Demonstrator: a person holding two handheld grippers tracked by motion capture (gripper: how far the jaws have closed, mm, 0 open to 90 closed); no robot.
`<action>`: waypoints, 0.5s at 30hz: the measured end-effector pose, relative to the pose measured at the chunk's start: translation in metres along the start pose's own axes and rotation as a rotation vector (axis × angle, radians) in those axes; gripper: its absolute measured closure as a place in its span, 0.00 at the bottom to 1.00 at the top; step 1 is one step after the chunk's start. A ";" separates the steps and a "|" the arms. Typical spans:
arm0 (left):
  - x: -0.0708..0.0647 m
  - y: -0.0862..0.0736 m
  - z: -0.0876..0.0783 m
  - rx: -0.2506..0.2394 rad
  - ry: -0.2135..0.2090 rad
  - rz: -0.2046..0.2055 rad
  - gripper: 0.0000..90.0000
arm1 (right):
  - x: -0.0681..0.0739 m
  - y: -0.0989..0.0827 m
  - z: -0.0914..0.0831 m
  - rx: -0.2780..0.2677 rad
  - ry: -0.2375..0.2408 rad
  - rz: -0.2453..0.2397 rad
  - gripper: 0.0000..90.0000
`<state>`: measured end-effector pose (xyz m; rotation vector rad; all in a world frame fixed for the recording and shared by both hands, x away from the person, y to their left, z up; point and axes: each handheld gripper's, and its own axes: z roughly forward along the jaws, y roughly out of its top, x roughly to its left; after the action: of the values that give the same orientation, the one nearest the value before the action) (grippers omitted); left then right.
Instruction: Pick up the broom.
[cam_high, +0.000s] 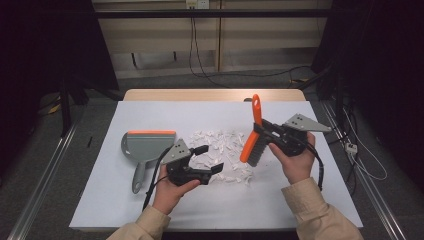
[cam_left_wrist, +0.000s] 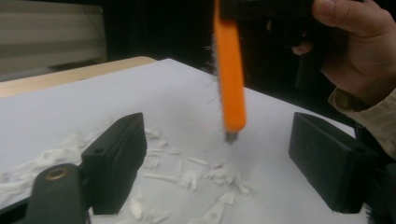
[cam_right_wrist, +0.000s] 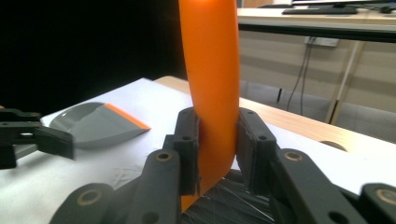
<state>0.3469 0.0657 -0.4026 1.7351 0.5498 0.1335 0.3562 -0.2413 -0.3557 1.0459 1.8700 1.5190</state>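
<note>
An orange-handled brush (cam_high: 248, 145) with dark bristles hangs tilted just above the white table (cam_high: 280, 195), handle up. My right gripper (cam_high: 260, 131) is shut on its handle (cam_right_wrist: 210, 70), the pads pressing both sides. Several white paper scraps (cam_high: 222, 142) lie scattered in the middle of the table. My left gripper (cam_high: 210, 159) is low over their near edge, open, with nothing between its jaws. In the left gripper view the scraps (cam_left_wrist: 187, 175) lie beyond my left gripper (cam_left_wrist: 222, 163), with the brush tip (cam_left_wrist: 231, 116) hanging behind them. A grey dustpan (cam_high: 147, 145) with an orange lip lies flat at the left.
The dustpan's handle (cam_high: 138, 177) points toward the near table edge, just left of my left hand. A wooden strip (cam_high: 210, 94) borders the table's far side. Cables (cam_high: 360, 160) trail on the floor at the right, and dark stands flank the table.
</note>
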 end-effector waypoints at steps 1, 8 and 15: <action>-0.001 0.000 0.004 0.003 -0.005 -0.009 0.24 | 0.003 0.001 0.003 0.005 0.007 -0.008 0.80; -0.004 -0.003 0.022 0.051 -0.003 -0.036 0.37 | 0.027 0.006 0.024 0.015 0.073 -0.006 0.80; 0.001 -0.010 0.021 0.088 0.031 -0.080 0.66 | 0.044 0.008 0.031 0.019 0.119 -0.020 0.80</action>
<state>0.3533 0.0487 -0.4177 1.7956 0.6548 0.0809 0.3573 -0.1870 -0.3523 0.9604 1.9729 1.5866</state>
